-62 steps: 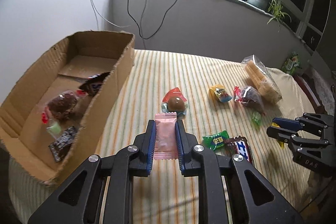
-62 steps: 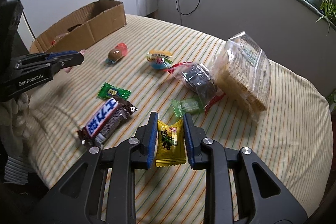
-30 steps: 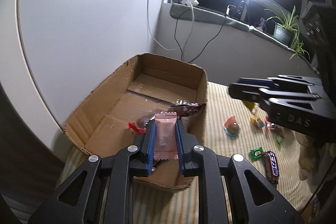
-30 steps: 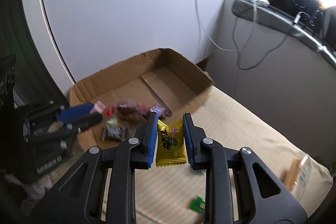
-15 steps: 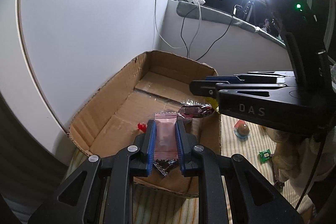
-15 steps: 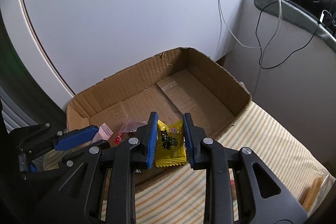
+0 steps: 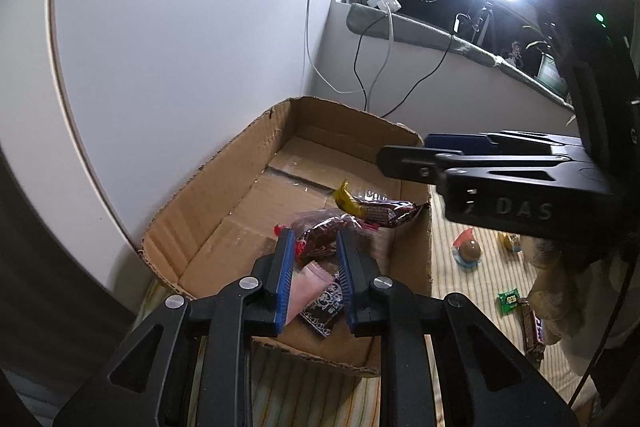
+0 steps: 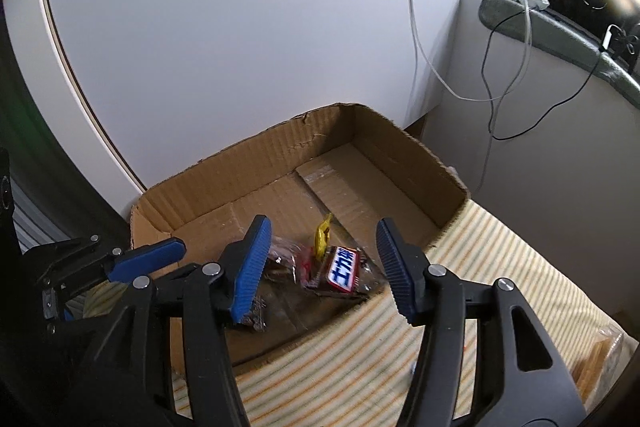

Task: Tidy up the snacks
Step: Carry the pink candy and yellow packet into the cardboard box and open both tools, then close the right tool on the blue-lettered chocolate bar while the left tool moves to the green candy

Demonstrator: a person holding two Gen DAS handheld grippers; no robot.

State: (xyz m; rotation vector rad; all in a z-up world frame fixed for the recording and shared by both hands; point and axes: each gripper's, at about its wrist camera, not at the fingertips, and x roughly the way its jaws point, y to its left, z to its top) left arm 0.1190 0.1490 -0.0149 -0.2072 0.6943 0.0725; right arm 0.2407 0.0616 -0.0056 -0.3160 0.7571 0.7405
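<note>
The right gripper's (image 8: 320,259) jaws are opening wide over the cardboard box (image 7: 224,195), with nothing between them; the yellow packet (image 8: 323,233) lies inside. The left gripper's (image 7: 312,267) jaws are parting a little, and the pink packet (image 7: 310,283) hangs tilted and loose between them, above the near end of the box. The remaining snacks, such as the green packet (image 7: 509,301), lie on the tabletop (image 8: 500,267) beyond the right wall of the box, so I judge the right hand is nearer to them.

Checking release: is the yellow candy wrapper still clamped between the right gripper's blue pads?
No: the right gripper is opening with nothing between its pads, and the yellow candy wrapper is in the cardboard box.
</note>
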